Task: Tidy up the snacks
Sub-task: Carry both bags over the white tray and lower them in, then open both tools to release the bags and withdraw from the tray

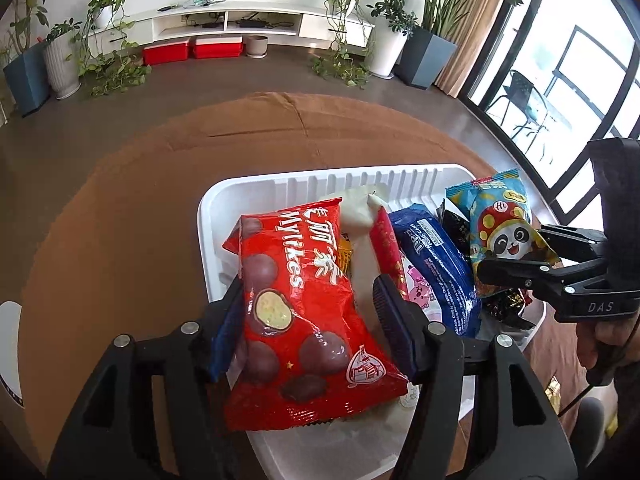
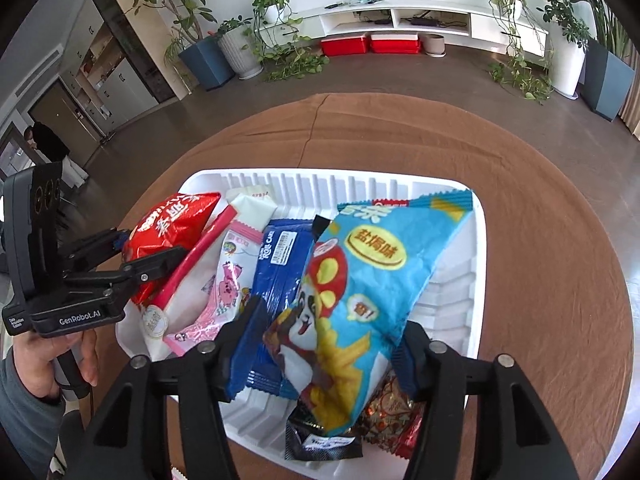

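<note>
Left gripper (image 1: 310,312): jaws parted, straddling the red "Mylikes" bag (image 1: 304,320). A gap shows beside the right pad; contact at the left pad cannot be determined. The bag lies in the white tray (image 1: 208,216), printed with chocolate balls and white Chinese characters.

Right gripper (image 2: 332,332): jaws parted around the light-blue panda bag (image 2: 360,292), which carries Chinese text in a yellow oval. The right pad stands clear of the bag; the left side is hidden. The bag rests in the same tray, over a black packet (image 2: 320,440) and a red-gold wrapper (image 2: 394,412).

Between the two: a blue "Roll Cake" pack (image 2: 280,276) and a pink pig packet (image 2: 228,284). The left unit body reads "GenRobot.AI", the right "DAS".

The tray sits on a brown tablecloth (image 2: 540,216). Beyond: red boxes (image 2: 370,45), potted plants, white shelving.
</note>
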The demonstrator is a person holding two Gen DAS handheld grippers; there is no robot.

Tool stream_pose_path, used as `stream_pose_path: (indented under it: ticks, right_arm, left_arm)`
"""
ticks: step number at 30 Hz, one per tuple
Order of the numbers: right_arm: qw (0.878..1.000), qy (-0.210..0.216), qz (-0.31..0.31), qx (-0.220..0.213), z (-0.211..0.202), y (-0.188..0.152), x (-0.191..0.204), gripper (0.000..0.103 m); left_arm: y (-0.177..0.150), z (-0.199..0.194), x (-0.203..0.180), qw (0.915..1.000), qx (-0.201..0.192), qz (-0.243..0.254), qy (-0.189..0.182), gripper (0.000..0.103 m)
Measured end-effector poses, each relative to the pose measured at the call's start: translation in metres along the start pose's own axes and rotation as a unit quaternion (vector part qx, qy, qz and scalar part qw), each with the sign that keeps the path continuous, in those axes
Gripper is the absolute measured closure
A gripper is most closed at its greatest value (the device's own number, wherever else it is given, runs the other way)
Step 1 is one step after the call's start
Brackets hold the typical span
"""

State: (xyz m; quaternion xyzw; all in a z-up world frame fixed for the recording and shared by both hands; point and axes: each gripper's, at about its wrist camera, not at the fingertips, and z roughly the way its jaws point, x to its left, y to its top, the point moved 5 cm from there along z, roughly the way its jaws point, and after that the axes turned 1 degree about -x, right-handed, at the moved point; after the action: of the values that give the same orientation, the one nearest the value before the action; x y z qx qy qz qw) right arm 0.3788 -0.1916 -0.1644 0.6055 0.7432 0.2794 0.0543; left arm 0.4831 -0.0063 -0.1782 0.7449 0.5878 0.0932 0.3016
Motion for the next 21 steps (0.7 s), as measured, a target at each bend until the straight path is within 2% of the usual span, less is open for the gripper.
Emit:
stream_pose_path:
  ticks: [7, 11, 21]
  right_arm:
    - [1.0, -0.015, 0.006, 0.006, -0.01, -0.004, -0.001, 0.035]
    - [1.0, -0.018, 0.009, 0.015, -0.017, -0.012, -0.002, 0.031]
    - [1.0, -0.018, 0.015, 0.018, -0.029, -0.025, -0.006, 0.031]
  left_arm:
    - [-0.008, -0.009, -0.004, 1.0, -0.005, -0.001, -0.002, 0.042]
    - [-0.012, -0.017, -0.007, 0.9999, -0.011, -0.001, -0.005, 0.038]
    - [-0.016, -0.025, -0.015, 0.9998, -0.015, 0.002, -0.013, 0.036]
